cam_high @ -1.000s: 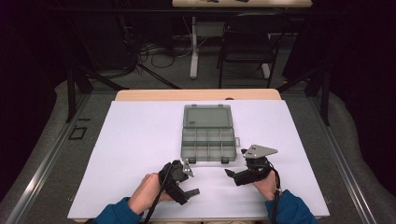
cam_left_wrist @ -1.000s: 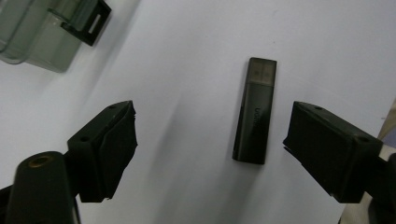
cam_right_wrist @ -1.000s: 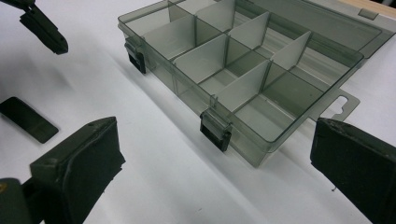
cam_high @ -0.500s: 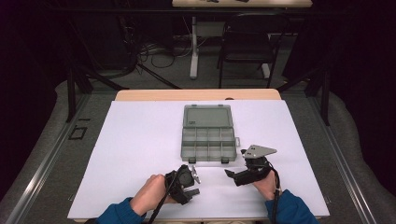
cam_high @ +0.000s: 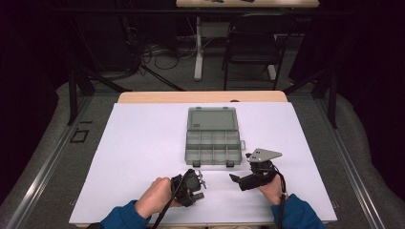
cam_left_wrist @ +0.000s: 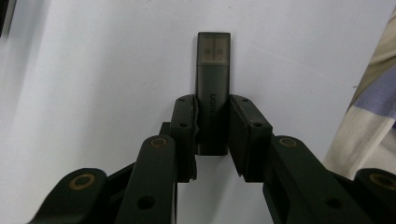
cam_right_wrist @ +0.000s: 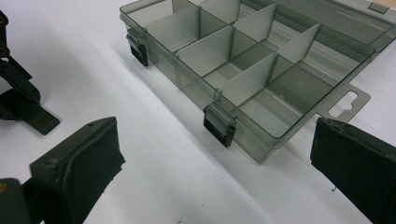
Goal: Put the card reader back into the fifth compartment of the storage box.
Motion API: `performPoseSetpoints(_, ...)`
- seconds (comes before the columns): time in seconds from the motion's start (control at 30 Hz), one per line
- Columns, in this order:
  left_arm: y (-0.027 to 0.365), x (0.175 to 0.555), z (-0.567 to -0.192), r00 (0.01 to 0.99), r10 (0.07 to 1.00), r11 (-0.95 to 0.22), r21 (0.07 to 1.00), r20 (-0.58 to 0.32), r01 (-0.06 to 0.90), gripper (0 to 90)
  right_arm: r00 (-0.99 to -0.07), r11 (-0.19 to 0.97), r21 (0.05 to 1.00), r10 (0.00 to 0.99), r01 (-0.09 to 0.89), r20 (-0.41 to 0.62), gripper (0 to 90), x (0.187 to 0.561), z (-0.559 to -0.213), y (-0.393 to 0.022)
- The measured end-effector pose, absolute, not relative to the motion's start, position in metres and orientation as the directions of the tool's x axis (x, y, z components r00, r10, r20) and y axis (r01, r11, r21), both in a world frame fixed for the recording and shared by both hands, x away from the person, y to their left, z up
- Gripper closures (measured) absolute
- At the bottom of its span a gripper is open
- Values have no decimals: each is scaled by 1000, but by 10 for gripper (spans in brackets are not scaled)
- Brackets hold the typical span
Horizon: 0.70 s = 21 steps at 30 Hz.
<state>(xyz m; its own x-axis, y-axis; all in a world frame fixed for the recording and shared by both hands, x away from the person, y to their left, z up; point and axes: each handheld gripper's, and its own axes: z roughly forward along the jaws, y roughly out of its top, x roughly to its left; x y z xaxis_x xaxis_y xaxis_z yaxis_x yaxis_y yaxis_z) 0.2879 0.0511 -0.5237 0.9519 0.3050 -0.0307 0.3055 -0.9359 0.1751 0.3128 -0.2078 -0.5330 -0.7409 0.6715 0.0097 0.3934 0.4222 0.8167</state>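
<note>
Left gripper [cam_high: 197, 183] low in the high view, a little left of centre, held in a hand [cam_high: 154, 202] with a blue sleeve entering from the bottom edge. Jaws just closing and now drawn in around a dark USB stick [cam_left_wrist: 213, 88], pads against both its long sides in the left gripper view; lettered body between the pads, translucent cap end standing clear above them toward the top of that frame. Stick over the white table cover [cam_left_wrist: 93, 70].

Right gripper [cam_high: 239, 179] lower centre-right in the high view, held in the other hand [cam_high: 271, 188], grey three-cornered plate on top. Jaws wide apart with nothing between them, one at the lower left and one at the right edge of the right gripper view.

Grey compartment box [cam_high: 212, 147] in the middle of the high view, lid [cam_high: 212, 119] laid open flat toward the top. In the right gripper view, clear dividers and bare compartments across the upper part, two dark latches [cam_right_wrist: 219, 125] on the near wall, a hang tab [cam_right_wrist: 345, 101] at the right corner. Box apart from both grippers, just above them in the high view.
</note>
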Motion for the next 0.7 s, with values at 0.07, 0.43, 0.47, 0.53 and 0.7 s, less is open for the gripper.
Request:
performPoseSetpoints(0.07, 51, 288, -523, 953, 301, -938, 172, -31, 301, 726, -740, 422, 816, 672, 394, 10, 10, 313, -533, -208)
performPoseSetpoints(0.43, 61, 291, -516, 943, 330, -910, 256, -34, 327, 727, -738, 417, 821, 674, 390, 8, 11, 313, -532, -209)
performPoseSetpoints(0.47, 62, 292, -516, 942, 335, -905, 268, -33, 332, 727, -738, 417, 821, 675, 390, 7, 11, 313, -532, -209)
performPoseSetpoints(0.53, 64, 293, -515, 937, 346, -895, 287, -41, 343, 726, -738, 416, 822, 674, 390, 8, 11, 313, -532, -210)
performPoseSetpoints(0.7, 69, 296, -514, 930, 365, -874, 328, -42, 358, 726, -734, 409, 824, 679, 391, 10, 10, 312, -532, -210)
